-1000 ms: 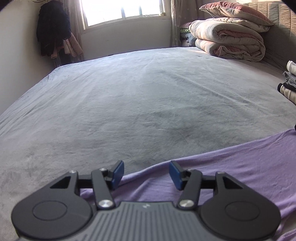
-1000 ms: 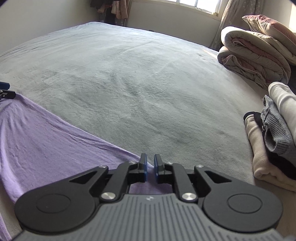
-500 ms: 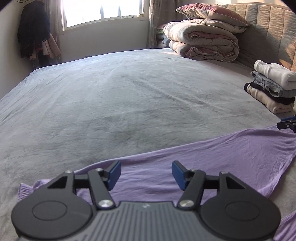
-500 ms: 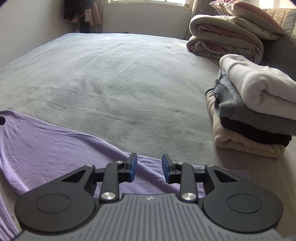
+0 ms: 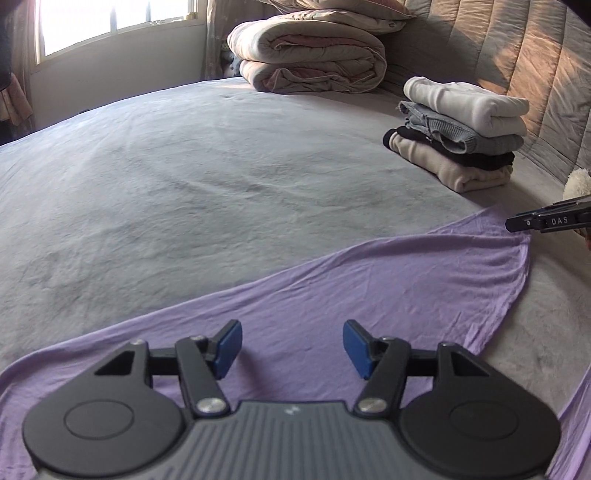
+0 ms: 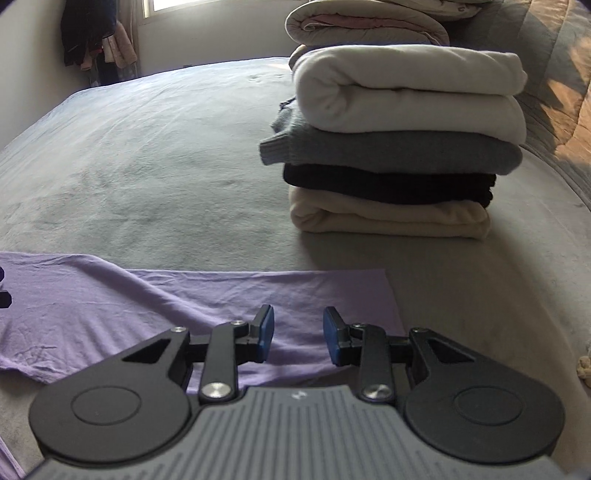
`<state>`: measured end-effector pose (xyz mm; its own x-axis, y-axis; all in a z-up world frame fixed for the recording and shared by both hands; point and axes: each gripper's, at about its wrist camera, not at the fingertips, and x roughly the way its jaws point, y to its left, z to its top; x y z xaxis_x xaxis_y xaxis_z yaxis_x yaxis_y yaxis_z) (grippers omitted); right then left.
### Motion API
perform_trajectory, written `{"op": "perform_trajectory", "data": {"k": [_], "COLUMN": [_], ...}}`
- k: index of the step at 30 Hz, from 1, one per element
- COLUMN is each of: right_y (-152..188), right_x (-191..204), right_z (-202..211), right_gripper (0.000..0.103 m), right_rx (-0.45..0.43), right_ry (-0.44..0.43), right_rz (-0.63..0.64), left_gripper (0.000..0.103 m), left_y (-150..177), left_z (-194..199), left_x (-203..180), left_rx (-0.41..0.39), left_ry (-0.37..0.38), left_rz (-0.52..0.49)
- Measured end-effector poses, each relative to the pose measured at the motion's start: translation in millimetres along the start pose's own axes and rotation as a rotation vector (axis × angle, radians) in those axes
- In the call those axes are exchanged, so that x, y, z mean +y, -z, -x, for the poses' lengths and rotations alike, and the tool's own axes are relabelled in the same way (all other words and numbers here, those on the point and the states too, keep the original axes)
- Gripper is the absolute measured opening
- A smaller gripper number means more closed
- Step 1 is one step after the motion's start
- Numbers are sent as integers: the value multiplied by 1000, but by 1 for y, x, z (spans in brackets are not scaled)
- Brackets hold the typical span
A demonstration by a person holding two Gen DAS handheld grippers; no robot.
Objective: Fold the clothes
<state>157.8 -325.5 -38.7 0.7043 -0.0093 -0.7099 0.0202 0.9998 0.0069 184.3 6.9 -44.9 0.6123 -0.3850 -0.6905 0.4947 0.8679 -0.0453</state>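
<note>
A purple garment lies spread flat on the grey bed, and in the right wrist view the purple garment ends in a straight edge and a square corner. My left gripper hovers over its near part, open, with nothing between the blue pads. My right gripper is open above the garment's corner, also holding nothing. In the left wrist view the right gripper's tip shows at the far right edge beside the cloth.
A stack of folded clothes, white on top, sits on the bed just beyond the purple corner. Rolled quilts lie at the headboard. Dark clothes hang on the far wall.
The right gripper went from shut to open, letting go of the purple cloth. Both grippers swung right and pulled back, so the folded stack now looms closer and more garment shows.
</note>
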Motion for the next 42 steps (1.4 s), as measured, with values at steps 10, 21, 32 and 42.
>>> {"op": "perform_trajectory", "data": {"k": [10,21,32,42], "right_y": [-13,-13,-21,-24], "right_x": [-51,-38,-41,-43], "right_z": [-21,-29,-48,-20], "right_gripper": [34,2,3,40], "right_rx": [-6,-66,-44,-33], "right_ry": [16,9,77,72], "right_rz": [-76,20,21,-35], "left_gripper": [62,62,63,63], "left_y": [-11,-11,-9,-2], "left_z": [-25,-30,-29,-12], "left_x": [-45,-52,-57,-55], "left_rx": [-9,-22,-31,-37], "left_ry": [62,68,73,84], "left_rz": [-14,-26,-36,-33]}}
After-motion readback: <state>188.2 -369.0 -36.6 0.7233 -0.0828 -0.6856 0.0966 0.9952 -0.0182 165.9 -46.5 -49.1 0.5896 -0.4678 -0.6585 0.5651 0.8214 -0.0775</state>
